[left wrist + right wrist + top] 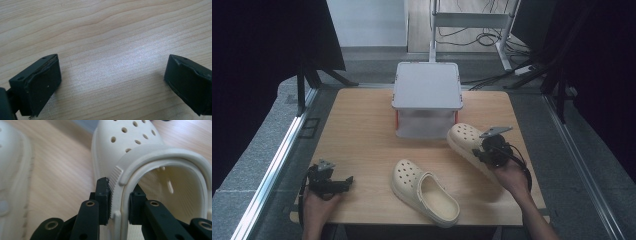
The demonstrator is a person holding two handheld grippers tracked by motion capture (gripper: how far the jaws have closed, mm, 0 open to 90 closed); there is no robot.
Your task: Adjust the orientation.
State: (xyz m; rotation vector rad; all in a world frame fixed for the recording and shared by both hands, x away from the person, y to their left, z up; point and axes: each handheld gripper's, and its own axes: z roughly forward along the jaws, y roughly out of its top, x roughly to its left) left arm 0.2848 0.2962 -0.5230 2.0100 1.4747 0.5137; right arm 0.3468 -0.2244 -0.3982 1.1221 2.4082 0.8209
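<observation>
The right gripper (119, 202) has its jaws clamped on the side wall of a cream clog (468, 141), one jaw outside against the ribbed patch by the strap hinge, the other inside the opening, which looks like a sensible bite, since the wall is thin there and gives both pads something flat to press. From the high view that shoe sits at the right of the table (362, 125), its holed toe pointing to the far side, toward the grey lidded box (427, 99) standing at the far middle edge, and I can't say for sure whether its sole is on the wood or just off it. The second clog (425, 192) lies near the front, toe to the far left, heel close to the near edge, well apart from the held one. Over on the left, the left gripper (111, 82) rests low by the near left corner, jaws wide apart with bare wood between them, out of the way. There's open tabletop across the whole left half; on the right the held shoe has only a narrow strip before the edge, so I'd guess it heads inward, toward the box or its mate.
</observation>
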